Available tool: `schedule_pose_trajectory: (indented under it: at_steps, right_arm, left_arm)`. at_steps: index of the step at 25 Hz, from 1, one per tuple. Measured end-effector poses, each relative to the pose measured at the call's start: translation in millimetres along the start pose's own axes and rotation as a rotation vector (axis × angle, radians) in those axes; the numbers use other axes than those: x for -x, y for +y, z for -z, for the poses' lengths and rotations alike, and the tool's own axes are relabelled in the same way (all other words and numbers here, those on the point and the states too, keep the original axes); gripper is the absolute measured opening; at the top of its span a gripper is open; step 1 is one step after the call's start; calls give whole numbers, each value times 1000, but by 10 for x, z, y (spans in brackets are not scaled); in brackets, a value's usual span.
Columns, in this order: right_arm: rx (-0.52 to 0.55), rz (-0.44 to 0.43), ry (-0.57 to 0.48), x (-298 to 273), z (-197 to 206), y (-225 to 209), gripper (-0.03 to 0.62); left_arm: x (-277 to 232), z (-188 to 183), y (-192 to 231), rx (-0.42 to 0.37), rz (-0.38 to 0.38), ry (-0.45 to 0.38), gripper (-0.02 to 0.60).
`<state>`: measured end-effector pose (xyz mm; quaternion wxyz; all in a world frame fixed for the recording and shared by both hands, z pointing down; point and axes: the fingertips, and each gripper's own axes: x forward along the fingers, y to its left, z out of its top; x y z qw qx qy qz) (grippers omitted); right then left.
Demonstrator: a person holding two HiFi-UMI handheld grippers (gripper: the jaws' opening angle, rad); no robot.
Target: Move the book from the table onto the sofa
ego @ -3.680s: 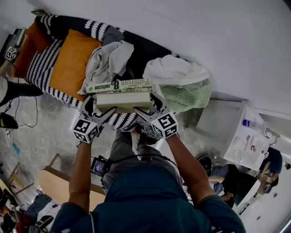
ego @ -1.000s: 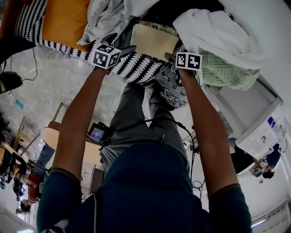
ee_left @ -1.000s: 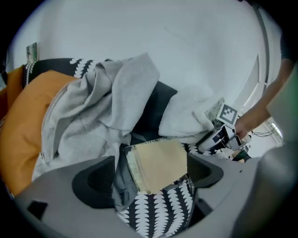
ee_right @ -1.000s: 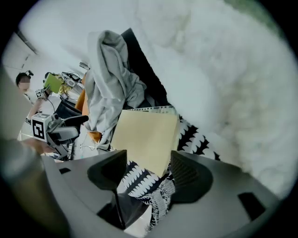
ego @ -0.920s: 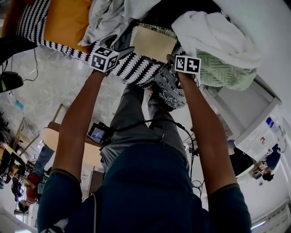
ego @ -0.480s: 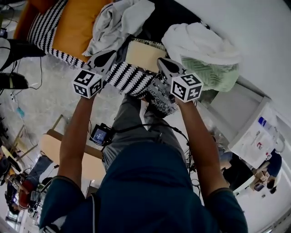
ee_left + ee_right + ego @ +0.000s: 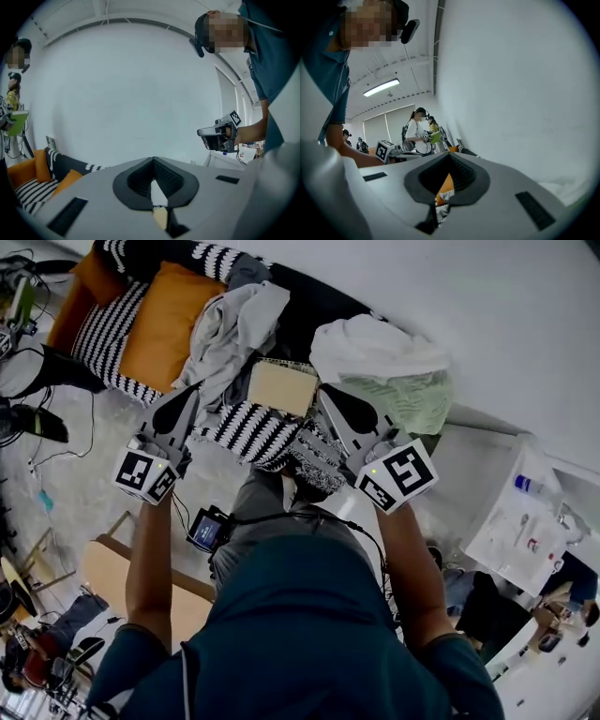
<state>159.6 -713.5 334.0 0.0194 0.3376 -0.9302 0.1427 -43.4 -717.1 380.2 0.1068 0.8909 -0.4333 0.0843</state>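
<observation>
Book (image 7: 281, 387) lies on the sofa (image 7: 302, 317), seemingly close to its front edge, where it could slide off. Left gripper (image 7: 192, 393) and right gripper (image 7: 325, 397) are both closed, empty and clear of it.

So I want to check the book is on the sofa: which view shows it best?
The head view: the book lies whole on the sofa. Both gripper views face the wall and show no clear book.
</observation>
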Motion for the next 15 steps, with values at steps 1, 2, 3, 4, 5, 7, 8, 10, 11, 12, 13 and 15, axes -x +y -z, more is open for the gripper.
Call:
schedule_pose_trajectory:
  at_steps: [1,2,3,4,5,7,8,10,11,12,13,15]
  right_arm:
    - [13,-2,-19,106,-98,52,12]
    - [24,-4,-35,212,-182,104,12]
    - [34,-6,-49,320,-254,157,12]
    - [45,-7,-62,430,-318,212,12]
    - [54,-8,-74,540,-378,267,12]
    - [69,-7,-100,760,-479,366,12]
    - [75,-4,-113,867,-519,408,12]
    - [82,1,-133,1079,-565,485,12]
    - [83,4,-137,1190,-568,522,12]
    - [82,6,-137,1307,-563,558,12]
    - [79,10,-136,1429,-551,591,12]
    - [70,19,-131,1677,-521,651,12]
  left_arm:
    - [67,-59,-49,-11,-7,-12,5]
    - [132,-104,-98,-18,-16,-22,5]
    - [198,-151,-152,-19,-26,-31,5]
    - [265,-206,-212,-17,-38,-40,5]
    - [336,-260,-274,-15,-50,-49,5]
    - [479,-340,-380,-9,-72,-67,5]
    - [548,-362,-423,-6,-82,-74,5]
    - [696,-384,-518,1,-101,-85,5]
    - [776,-400,-587,4,-111,-86,5]
    - [856,-414,-668,7,-120,-86,5]
    - [938,-423,-754,9,-129,-85,5]
    - [1101,-433,-928,12,-143,-81,5]
